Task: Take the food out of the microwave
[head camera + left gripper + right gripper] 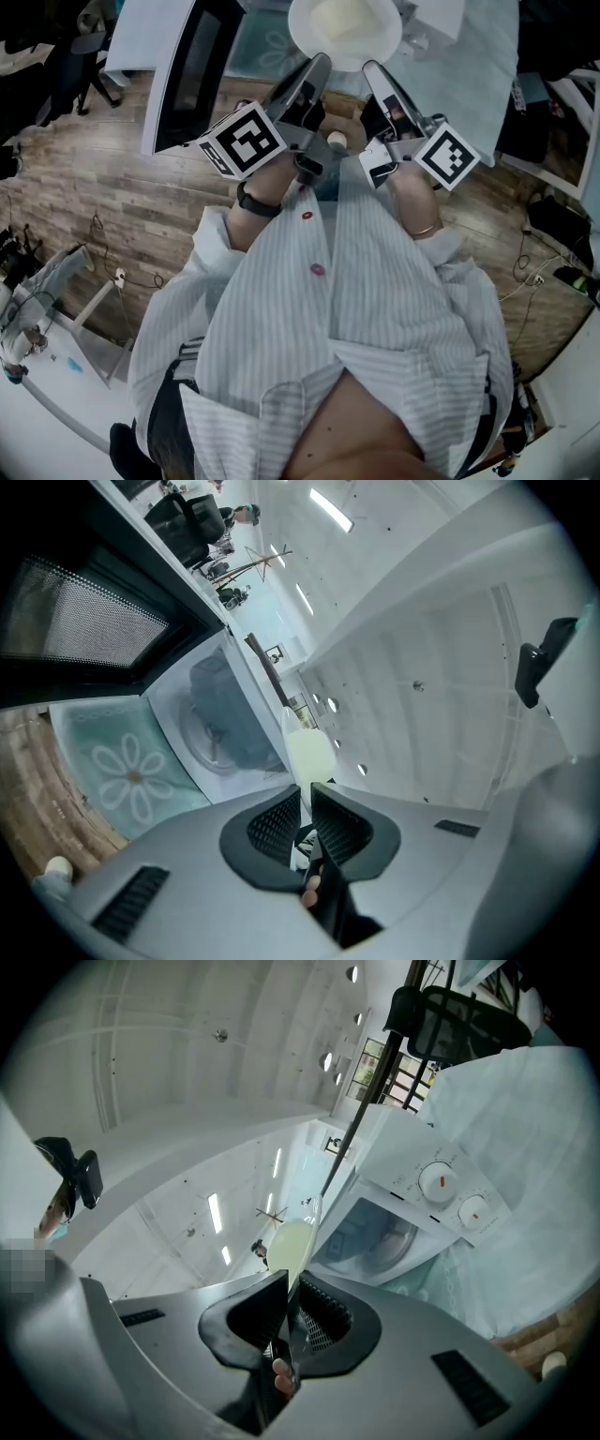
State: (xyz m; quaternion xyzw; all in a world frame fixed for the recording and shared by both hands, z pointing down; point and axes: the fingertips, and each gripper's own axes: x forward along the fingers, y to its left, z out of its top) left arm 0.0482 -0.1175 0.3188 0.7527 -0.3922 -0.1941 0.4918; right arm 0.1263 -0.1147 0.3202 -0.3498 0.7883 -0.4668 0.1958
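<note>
A white plate (344, 28) with pale food on it hangs in front of the open microwave (217, 726), held level between both grippers. My left gripper (319, 62) is shut on the plate's left rim and my right gripper (374, 67) is shut on its right rim. In the left gripper view the plate (309, 755) shows edge-on, running out from between the pads (279, 823) of the left gripper (306, 801). The right gripper view shows the same plate (291, 1244) pinched thin in the right gripper (289, 1290), with the microwave's two knobs (437, 1182) beyond it.
The microwave's dark door (192, 70) stands swung open to the left, its mesh window (84, 621) close beside the left gripper. A floral cloth (129, 772) lies under the oven and a pale cloth (525, 1147) covers its top. Wooden floor (112, 187) and cables (534, 272) lie below.
</note>
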